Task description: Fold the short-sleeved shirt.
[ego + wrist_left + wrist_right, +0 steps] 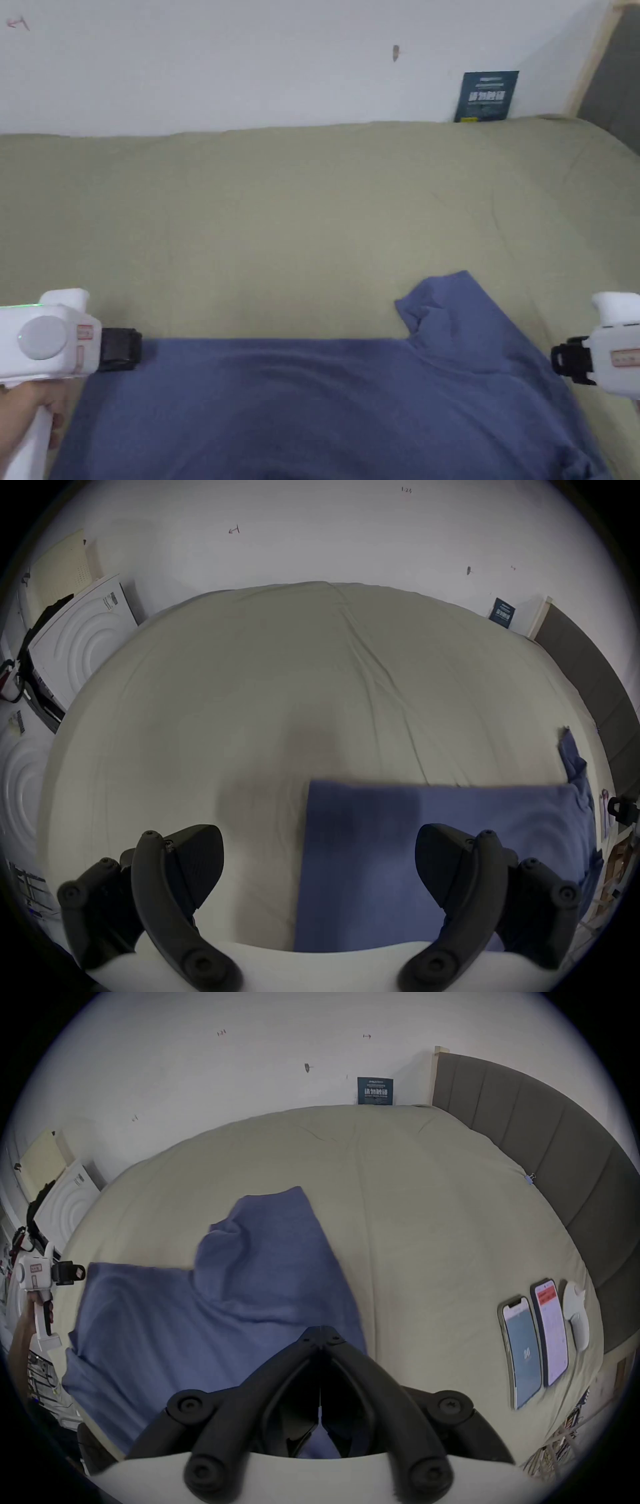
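A wide bed (300, 212) with an olive-green sheet takes most of the room; the sheet has some soft wrinkles. Behind it stands a plain white wall (250, 56) with a few small marks. A dark blue card (486, 95) leans against the wall at the far edge of the bed. At the right there is a grey padded headboard (540, 1130) with a pale wooden edge. The light is even and soft.

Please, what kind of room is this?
Probably a bedroom: the blue shirt lies on a wide bed covered with an olive sheet, a grey padded headboard stands at one side, and two phones rest on the sheet.
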`<state>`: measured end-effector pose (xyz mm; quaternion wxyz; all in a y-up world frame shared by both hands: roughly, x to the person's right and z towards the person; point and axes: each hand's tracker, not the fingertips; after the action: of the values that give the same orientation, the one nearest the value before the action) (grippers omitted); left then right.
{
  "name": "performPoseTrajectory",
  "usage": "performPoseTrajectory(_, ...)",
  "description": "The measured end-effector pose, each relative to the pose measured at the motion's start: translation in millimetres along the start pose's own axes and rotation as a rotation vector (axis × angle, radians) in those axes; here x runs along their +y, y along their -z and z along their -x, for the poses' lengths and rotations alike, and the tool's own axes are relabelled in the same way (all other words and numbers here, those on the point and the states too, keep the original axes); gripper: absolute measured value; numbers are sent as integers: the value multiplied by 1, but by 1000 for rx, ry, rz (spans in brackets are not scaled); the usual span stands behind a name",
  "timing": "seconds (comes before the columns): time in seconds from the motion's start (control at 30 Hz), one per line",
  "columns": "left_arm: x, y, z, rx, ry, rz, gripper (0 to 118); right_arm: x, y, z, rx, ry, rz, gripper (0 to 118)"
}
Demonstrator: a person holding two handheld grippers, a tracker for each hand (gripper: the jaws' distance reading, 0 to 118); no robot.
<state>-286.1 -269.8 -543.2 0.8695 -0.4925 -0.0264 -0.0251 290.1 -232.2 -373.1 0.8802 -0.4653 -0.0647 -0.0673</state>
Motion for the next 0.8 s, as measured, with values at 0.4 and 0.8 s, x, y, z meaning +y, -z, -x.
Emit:
performPoseTrajectory(0.4, -1, -6, 6, -60, -27, 12, 0, 32, 50, -8, 19, -8, 122, 116)
performPoseTrajectory(0.8, -2, -15, 3, -41, -18, 11, 0, 41, 42, -18, 45, -24, 91, 0)
